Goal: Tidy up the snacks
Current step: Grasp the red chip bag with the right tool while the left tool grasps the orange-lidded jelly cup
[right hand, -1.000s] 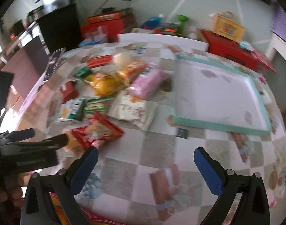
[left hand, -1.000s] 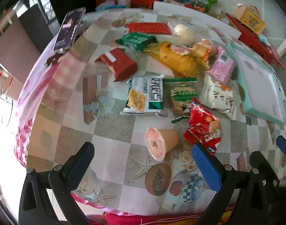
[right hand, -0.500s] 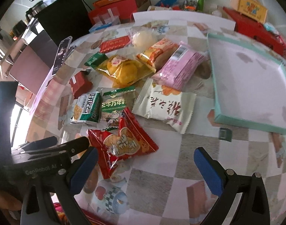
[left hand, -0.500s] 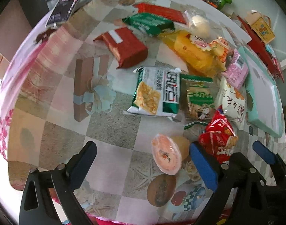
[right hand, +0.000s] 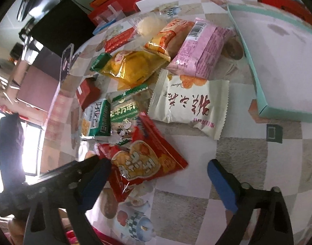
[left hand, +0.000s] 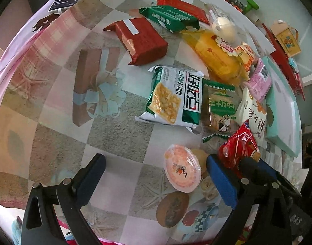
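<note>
Both grippers lower over snack pile | right gripper (right hand: 159,175) jaws closing, unclenched, straddling red snack bag (right hand: 141,163) near teal tray (right hand: 278,110) | left gripper (left hand: 156,175) released, jelly cup (left hand: 182,170) between fingers: likely paired pickups.

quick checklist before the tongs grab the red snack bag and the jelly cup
1. Right tongs open: ok; they have just been closing, pads not yet pressing.
2. Red snack bag between the right tongs: ok, nearer the left pad.
3. Left tongs open: ok.
4. Jelly cup between the left tongs: ok, close to the right pad.
5. Teal tray has room: ok, nothing seen in it.
6. The two tongs clear of each other: cannot tell; they look very close.
</note>
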{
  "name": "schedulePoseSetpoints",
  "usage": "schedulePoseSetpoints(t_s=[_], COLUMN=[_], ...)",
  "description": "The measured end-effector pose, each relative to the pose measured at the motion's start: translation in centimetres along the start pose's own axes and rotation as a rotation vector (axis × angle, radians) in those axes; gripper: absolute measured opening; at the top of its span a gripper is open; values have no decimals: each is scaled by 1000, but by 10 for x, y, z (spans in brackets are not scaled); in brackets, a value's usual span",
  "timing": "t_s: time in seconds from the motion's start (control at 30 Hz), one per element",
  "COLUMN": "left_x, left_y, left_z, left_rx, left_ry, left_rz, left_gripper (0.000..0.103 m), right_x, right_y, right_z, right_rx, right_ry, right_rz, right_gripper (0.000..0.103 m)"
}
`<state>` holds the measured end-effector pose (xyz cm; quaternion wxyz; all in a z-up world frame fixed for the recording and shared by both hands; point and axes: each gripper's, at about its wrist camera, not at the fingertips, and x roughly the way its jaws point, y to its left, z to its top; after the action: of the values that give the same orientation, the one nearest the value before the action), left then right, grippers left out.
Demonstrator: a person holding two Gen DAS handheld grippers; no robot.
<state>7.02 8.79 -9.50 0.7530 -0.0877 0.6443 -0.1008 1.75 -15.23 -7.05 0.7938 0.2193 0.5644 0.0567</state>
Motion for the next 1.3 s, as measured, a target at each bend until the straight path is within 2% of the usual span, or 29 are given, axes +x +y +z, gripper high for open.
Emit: schedulePoseSetpoints(t_s=[0.33,0.53,0.63,0.7,0.73,0.87,1.0,1.07,1.3], left_x=[-3,-2,-1,-2,-2,-2,3,4,-3], left_y=[-23,-48,-58,-63,-65,-75,-74,-73,-70], left_z=[-3,-5,-6,-6,-6,-8,-7,-7,-11], left_rx=[37,119,144,155,158,173,160,152,132], left_ry=[13,27,33,31,31,30,28,25,27], left_rz=[28,41,49,38,35,17,1,-10,-33], left_gripper=[98,80,74,68,64,50,49,49,47], right_x=[-3,-8,-11,-12,-11,-12,-14,-14,-23], right_y=[-8,-18,-21,-24,-27,-32,-36,-34,-36], right_z=[1,0,0,-1,-1,-1,0,-1,-4], right_rx=[41,69,70,73,78,88,93,100,124], right_ry=[-20,-31,-35,-29,-23,-27,-36,-44,-75], right_rz=[-22,-56,-88,-107,-135,-133,-124,-105,-55], right_gripper=[80,79,79,79,76,74,70,62,60])
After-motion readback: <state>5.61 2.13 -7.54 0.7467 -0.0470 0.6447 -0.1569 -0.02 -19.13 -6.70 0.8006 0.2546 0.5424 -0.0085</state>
